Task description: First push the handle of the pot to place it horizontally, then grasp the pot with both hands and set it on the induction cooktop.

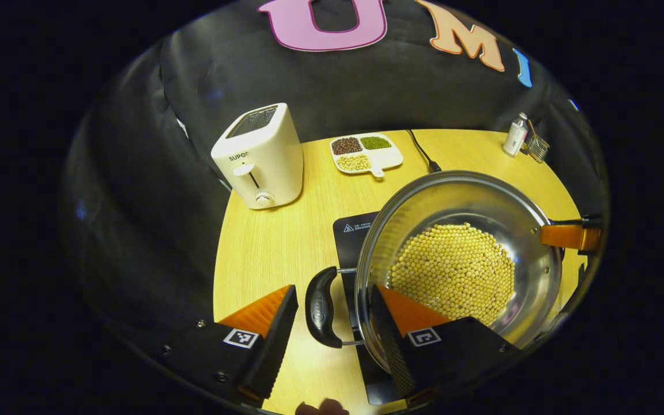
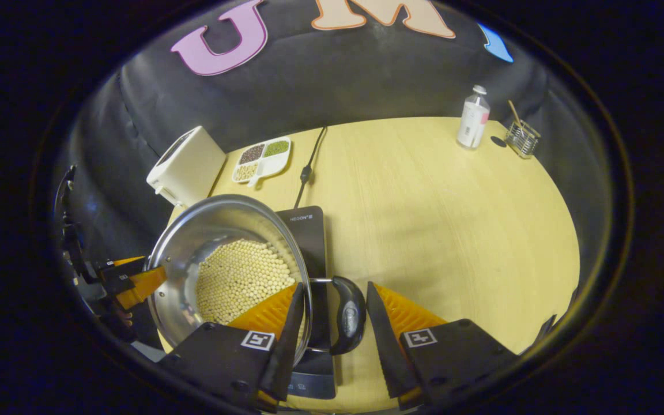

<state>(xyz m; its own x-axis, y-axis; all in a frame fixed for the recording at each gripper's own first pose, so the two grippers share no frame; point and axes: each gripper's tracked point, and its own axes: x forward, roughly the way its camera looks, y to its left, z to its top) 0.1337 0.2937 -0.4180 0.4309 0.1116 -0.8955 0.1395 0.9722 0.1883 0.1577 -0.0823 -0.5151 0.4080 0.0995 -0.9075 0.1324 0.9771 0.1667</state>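
Note:
A steel pot (image 1: 453, 190) with soybeans (image 1: 453, 271) in it stands over the black induction cooktop (image 1: 352, 230) on the wooden table. My left gripper (image 1: 334, 288) is open and straddles one black side handle (image 1: 320, 311): one finger lies outside the handle with a small gap, the other reaches over the rim into the pot. On the opposite side, my right gripper (image 2: 335, 285) is also open and straddles the other handle (image 2: 348, 314) the same way. The pot (image 2: 222, 213) hides most of the cooktop (image 2: 309, 230). Each view shows the other gripper at the far rim.
A white toaster (image 1: 260, 155) stands at the back left beside a divided dish of beans (image 1: 366, 153). The cooktop's cable (image 2: 309, 161) runs toward the wall. A small bottle (image 2: 473, 118) and a wire holder (image 2: 521, 138) stand at the back right. Bare table (image 2: 453, 219) lies right of the cooktop.

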